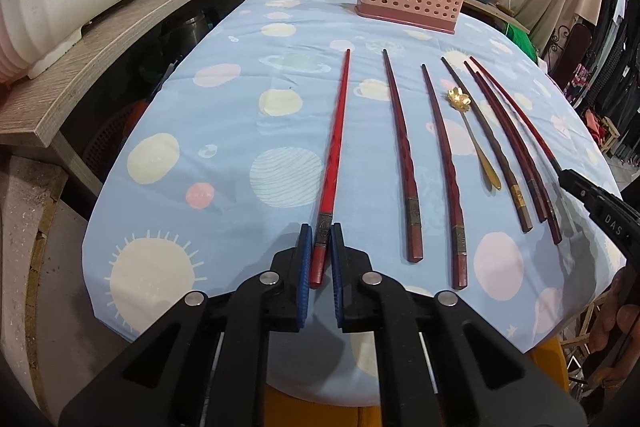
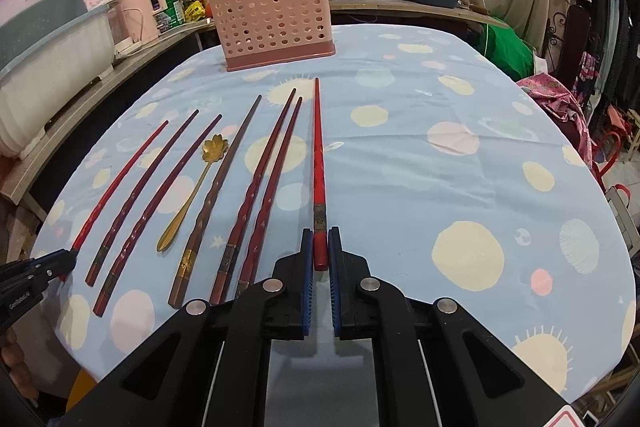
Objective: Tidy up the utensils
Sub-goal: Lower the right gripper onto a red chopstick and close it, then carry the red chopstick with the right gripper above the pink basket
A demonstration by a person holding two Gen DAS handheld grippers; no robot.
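Task barely started, as I judge it: the pink caddy [image 2: 276, 23] at the far end of the tabletop [image 2: 400, 187] looks empty through its holes, though I can't see its inside fully. All seven chopsticks and the gold spoon [image 2: 188, 195] lie in a row on the cloth, nothing stowed yet.

My left gripper [image 1: 322, 235] is closed down on the thick end of the leftmost red chopstick [image 1: 334, 147], pads pressing either side of its band, stick flat on the cloth, tip pointing toward the caddy.

My right gripper [image 2: 320, 247] is clamped on the thick end of the rightmost red chopstick [image 2: 319, 163], also lying flat, tip toward the caddy.

Five darker chopsticks [image 2: 208, 227] and the spoon sit between the two held sticks, untouched. Left to do: lift both and drop them in, then clear the rest.
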